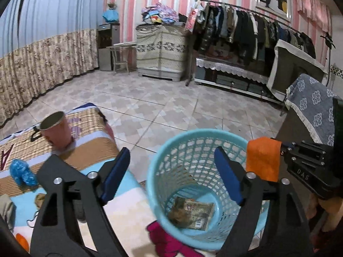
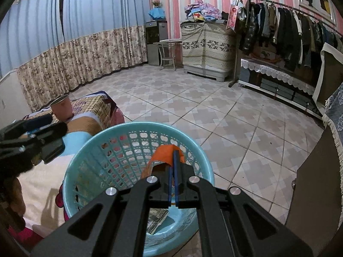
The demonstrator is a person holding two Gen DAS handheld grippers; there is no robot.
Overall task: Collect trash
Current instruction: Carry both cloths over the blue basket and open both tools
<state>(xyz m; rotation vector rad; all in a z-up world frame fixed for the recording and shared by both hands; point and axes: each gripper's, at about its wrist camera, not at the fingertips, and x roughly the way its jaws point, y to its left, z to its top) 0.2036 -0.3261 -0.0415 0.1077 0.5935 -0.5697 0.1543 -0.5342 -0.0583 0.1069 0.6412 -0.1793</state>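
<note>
Biggest worry from my end: the basket (image 2: 137, 171) could tip if bumped, and the orange scrap (image 2: 166, 154) pinched tight in my right gripper (image 2: 174, 160) above it might snag the rim, left gripper (image 1: 171, 171) wide open and empty.

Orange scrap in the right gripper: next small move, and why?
Probably open the right gripper. Its jaws are shut on the orange scrap, which already hangs inside the rim of the light blue plastic lattice basket, so release should drop it onto the printed wrapper at the bottom. The left gripper is open with nothing in it.
</note>
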